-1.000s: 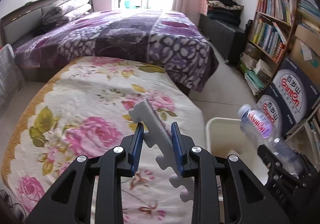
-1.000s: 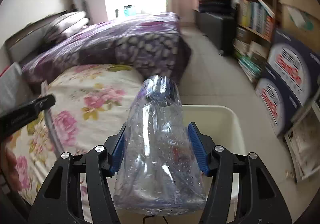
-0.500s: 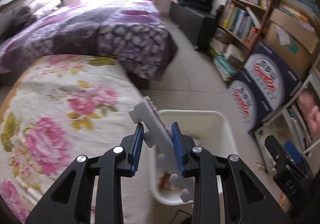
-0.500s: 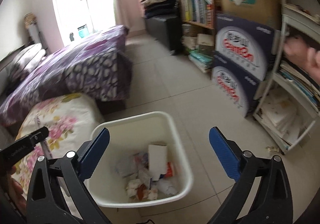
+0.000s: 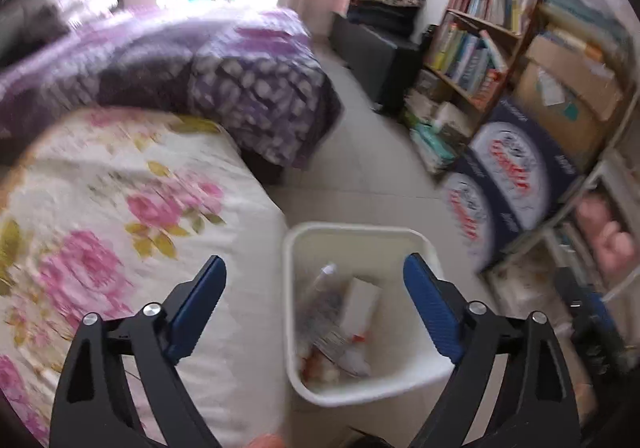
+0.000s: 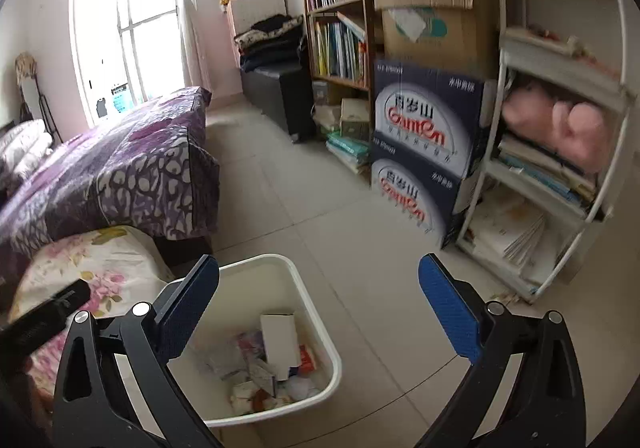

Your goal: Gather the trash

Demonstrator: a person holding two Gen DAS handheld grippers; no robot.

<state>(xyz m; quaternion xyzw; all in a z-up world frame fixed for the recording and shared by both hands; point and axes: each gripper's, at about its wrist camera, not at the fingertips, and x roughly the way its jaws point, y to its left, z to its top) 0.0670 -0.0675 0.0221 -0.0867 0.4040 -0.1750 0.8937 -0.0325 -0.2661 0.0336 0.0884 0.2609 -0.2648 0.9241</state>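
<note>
A: Now, where does the bin (image 5: 362, 236) lie from each set of jaws?

B: Left gripper (image 5: 314, 304): jaws just sprung wide, nothing between them; bin dead ahead at twelve o'clock, bottle (image 5: 320, 300) lying inside with its neck toward twelve. Right gripper (image 6: 318, 312): jaws at full spread, empty; bin (image 6: 320, 328) at about nine o'clock, behind the left finger.

A: Which hand is nearer?

B: Judged, the left; it hangs squarely over the opening.

Tiled floor (image 6: 320, 208) bears white bin (image 6: 316, 312); stacked boxes (image 6: 424, 152)
</note>
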